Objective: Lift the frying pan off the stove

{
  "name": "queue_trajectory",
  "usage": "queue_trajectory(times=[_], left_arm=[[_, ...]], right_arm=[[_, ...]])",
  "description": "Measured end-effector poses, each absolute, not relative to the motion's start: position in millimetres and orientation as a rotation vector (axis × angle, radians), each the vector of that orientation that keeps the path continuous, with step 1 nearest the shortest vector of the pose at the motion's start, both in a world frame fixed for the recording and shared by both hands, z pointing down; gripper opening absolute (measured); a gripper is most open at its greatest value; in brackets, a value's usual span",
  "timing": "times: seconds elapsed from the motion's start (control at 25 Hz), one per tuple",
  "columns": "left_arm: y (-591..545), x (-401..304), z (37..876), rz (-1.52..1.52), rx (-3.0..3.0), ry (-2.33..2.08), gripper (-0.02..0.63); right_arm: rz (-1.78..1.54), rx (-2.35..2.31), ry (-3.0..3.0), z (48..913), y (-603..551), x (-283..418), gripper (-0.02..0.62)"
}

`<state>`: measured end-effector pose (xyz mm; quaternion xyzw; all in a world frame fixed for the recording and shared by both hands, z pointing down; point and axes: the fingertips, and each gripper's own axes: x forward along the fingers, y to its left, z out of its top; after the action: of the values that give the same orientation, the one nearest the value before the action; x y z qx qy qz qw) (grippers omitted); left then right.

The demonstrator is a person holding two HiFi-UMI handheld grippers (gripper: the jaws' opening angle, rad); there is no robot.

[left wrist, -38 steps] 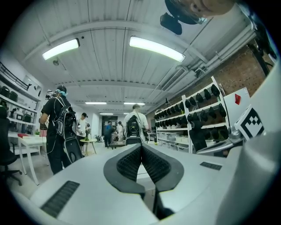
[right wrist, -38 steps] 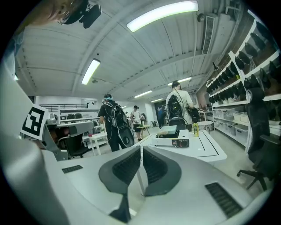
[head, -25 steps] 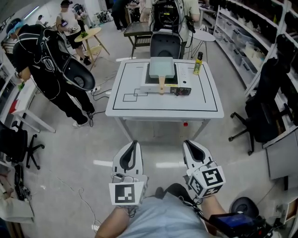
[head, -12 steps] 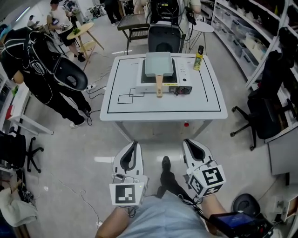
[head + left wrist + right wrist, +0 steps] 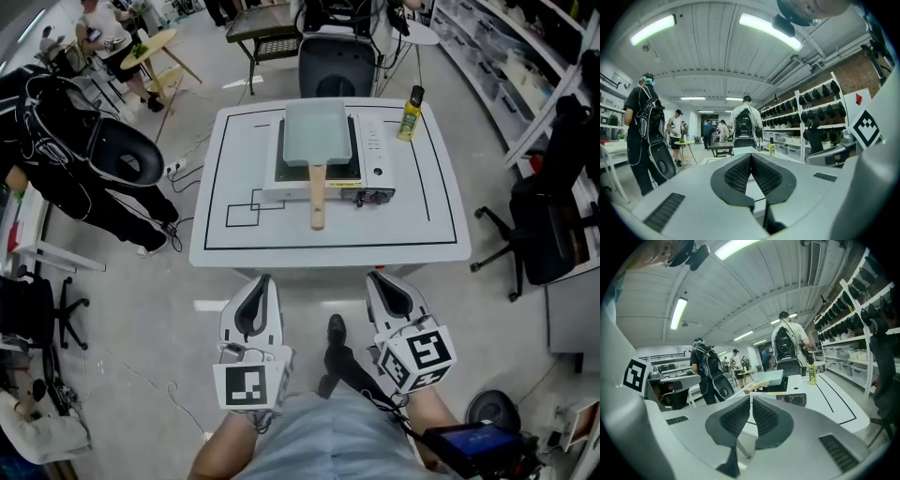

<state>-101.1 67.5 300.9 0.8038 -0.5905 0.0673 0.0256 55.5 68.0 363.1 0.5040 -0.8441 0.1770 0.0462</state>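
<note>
A pale green rectangular frying pan point(image 5: 317, 131) sits on a portable stove point(image 5: 367, 173) on the white table point(image 5: 412, 234), its wooden handle point(image 5: 318, 197) pointing toward me. Both grippers hang short of the table's near edge, well apart from the pan. My left gripper point(image 5: 263, 280) is shut and empty. My right gripper point(image 5: 377, 278) is likewise shut with nothing in it. In the right gripper view the pan point(image 5: 769, 377) and its handle point(image 5: 757, 387) lie ahead, beyond the jaws point(image 5: 751, 399). The left gripper view shows its closed jaws point(image 5: 751, 157) in front of the table.
A yellow bottle point(image 5: 408, 112) stands at the table's far right, beside the stove. A person in black with a backpack point(image 5: 70, 155) stands left of the table. A black office chair point(image 5: 544, 230) is at the right, another chair point(image 5: 336, 64) behind the table. Shelves line the right wall.
The table with stove and pan has come nearer and larger in the head view as I walk up. Both grippers travel forward with me and stay shut.
</note>
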Motion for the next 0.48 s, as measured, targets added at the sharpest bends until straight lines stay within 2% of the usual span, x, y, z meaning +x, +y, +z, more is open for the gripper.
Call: queue_trajectory(times=[0.48], left_arm=[[-49,-85,275,0.223,2.500,-1.911,0.018]], right_arm=[[0.507,1.504,-2.673,341,-59,66,0.049]])
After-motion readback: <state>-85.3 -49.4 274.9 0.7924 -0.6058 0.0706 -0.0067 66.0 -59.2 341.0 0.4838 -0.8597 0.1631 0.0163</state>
